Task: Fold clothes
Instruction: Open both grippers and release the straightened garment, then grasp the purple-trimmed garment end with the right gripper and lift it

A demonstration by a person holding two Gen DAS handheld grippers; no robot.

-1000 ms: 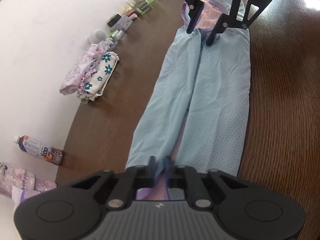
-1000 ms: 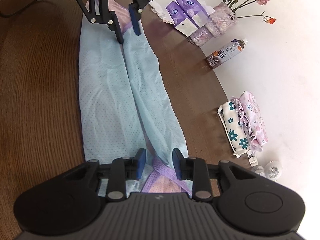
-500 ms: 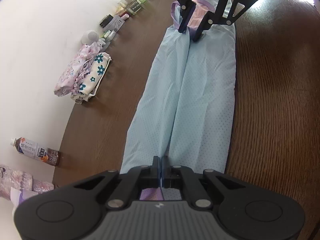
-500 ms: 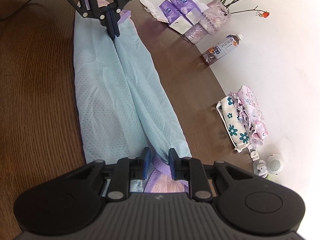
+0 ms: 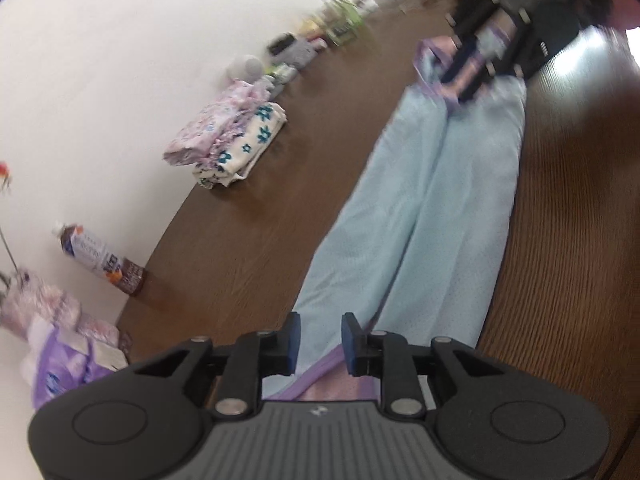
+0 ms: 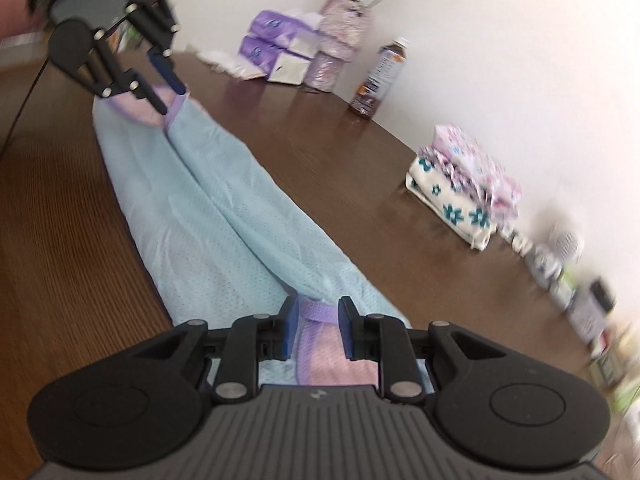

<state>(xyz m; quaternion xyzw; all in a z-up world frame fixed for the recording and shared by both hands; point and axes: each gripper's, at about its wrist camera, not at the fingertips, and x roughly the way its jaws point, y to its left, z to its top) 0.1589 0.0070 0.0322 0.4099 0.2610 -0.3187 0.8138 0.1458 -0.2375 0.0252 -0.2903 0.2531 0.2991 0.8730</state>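
Note:
A light blue mesh garment (image 5: pixel 440 208) (image 6: pixel 224 208) with purple trim and pink lining lies as a long narrow strip on the brown wooden table (image 5: pixel 568 240) (image 6: pixel 60 220). My left gripper (image 5: pixel 318 336) is open over one end, with blue cloth and purple trim showing between its fingers. In the right wrist view the left gripper (image 6: pixel 171 99) hangs just above that end. My right gripper (image 6: pixel 319 324) is open over the other end, with a purple band in its gap. In the left wrist view the right gripper (image 5: pixel 456 90) is blurred.
A pile of folded floral clothes (image 5: pixel 232 136) (image 6: pixel 464 188) sits by the wall. Also along the wall are a drink bottle (image 5: pixel 100 258) (image 6: pixel 380 76), purple tissue packs (image 6: pixel 276 48), a flower vase (image 6: pixel 340 40) and several small items (image 5: pixel 304 48). A person's dark clothing (image 5: pixel 560 8) is behind the right gripper.
My left gripper was shut on the garment's end and has opened. Both grippers have tilted up and risen a little. The garment lies as before.

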